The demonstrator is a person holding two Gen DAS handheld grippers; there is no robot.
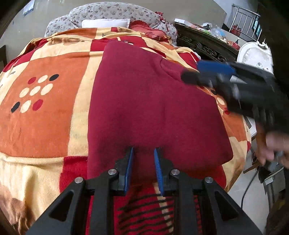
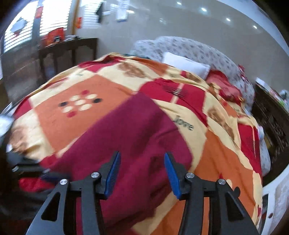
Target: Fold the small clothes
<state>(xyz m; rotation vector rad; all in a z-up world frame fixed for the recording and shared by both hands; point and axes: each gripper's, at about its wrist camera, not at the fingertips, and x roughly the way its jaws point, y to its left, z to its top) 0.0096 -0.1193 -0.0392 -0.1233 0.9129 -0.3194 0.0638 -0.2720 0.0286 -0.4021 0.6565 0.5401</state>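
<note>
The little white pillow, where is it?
In the left wrist view the white pillow sits at the far end of the bed, against the grey flowered cushion, just beyond the checked blanket.

A: Motion blur smears the right gripper (image 1: pixel 191 76) in the left wrist view, so its jaws cannot be read there; the hand (image 1: pixel 272 150) behind it runs off the frame's right edge.

B: And the maroon garment (image 1: pixel 153 108)?

A: Its near hem hides behind the left gripper (image 1: pixel 144 151). In the right wrist view the whole bed blurs, and the blanket's lettering (image 2: pixel 185 123) stays illegible. Clutter on the dark table (image 2: pixel 68 47) is too soft to name.
</note>
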